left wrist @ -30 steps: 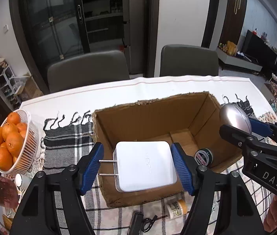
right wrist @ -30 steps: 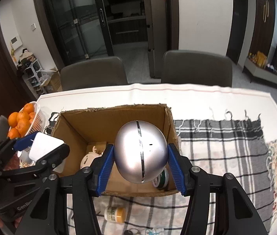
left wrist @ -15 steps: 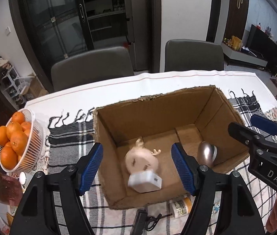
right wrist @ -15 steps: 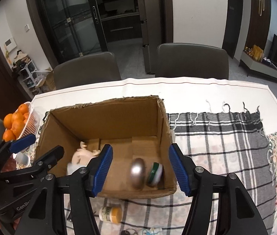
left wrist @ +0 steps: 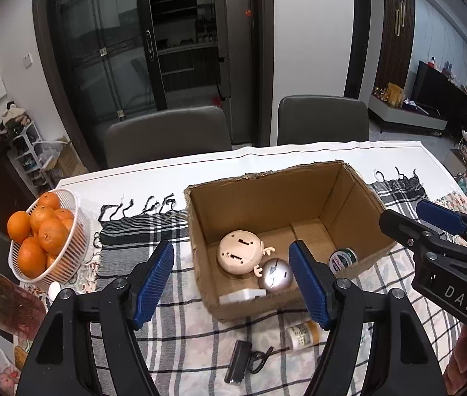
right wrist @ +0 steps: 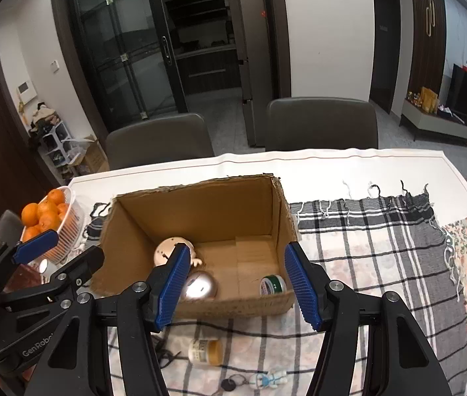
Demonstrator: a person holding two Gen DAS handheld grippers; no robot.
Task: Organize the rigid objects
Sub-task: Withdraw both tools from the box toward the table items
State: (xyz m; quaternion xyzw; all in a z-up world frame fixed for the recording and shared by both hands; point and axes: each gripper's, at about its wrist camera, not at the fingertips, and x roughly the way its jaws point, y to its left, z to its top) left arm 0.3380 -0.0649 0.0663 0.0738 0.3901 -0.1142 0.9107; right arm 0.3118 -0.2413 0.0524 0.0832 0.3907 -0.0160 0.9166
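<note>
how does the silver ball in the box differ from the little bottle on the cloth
The shiny silver metal ball is round and lies inside the brown cardboard box; the small white-labelled bottle with the orange end is cylindrical, on its side on the checked cloth outside. Neither claw holds either.

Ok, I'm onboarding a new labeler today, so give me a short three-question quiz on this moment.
1. True or false: the silver ball lies inside the cardboard box.
2. What does the left gripper hold? A) white charger B) nothing C) tape roll
3. Which fruit fills the white basket?

Key: 1 true; 2 B, both it and the right gripper are open; 3 oranges.
</note>
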